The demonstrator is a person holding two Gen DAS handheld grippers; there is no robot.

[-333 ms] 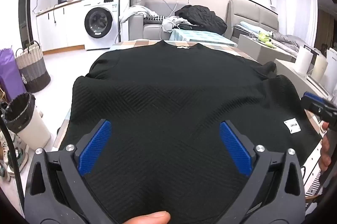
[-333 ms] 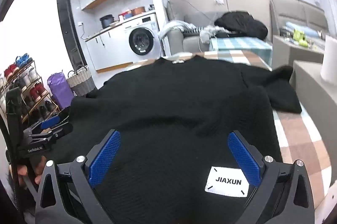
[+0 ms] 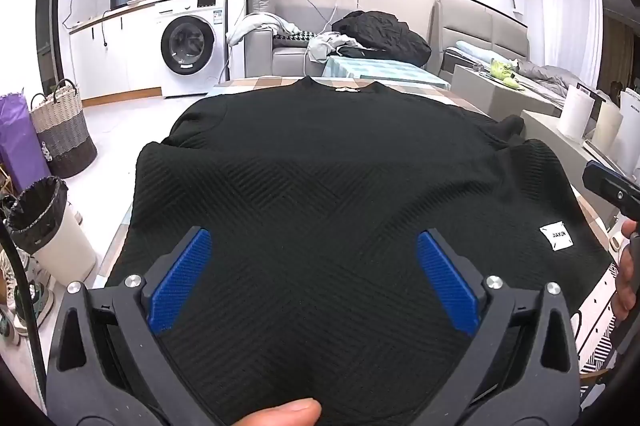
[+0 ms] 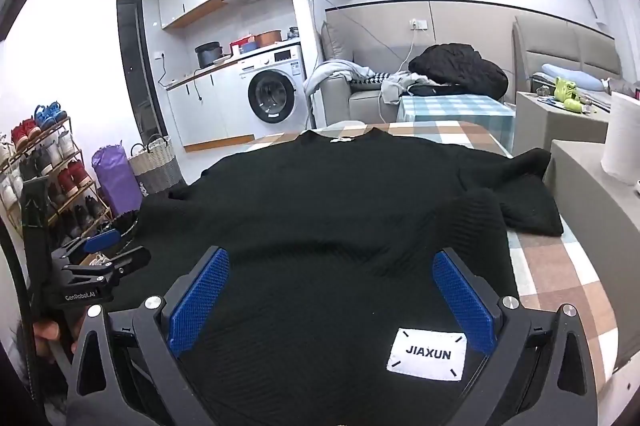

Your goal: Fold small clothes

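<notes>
A black knitted sweater (image 3: 320, 162) lies spread flat on a checked table, collar at the far end; it also shows in the right wrist view (image 4: 344, 202). A white JIAXUN label (image 4: 427, 354) sits near its hem on the right, also seen in the left wrist view (image 3: 555, 235). My left gripper (image 3: 314, 282) is open above the hem's left part, holding nothing. My right gripper (image 4: 330, 300) is open above the hem's right part, next to the label. One sleeve (image 4: 524, 194) lies out to the right.
The checked table (image 4: 560, 266) shows bare at the right. A bin (image 3: 48, 226) and woven basket (image 3: 64, 130) stand on the floor at left. A shoe rack (image 4: 44, 182) is at far left. A grey counter with paper rolls (image 4: 622, 138) is at right.
The right gripper's view has tilted up a little, so the room shows higher. Both grippers stay open over the hem. The sweater has not moved.
</notes>
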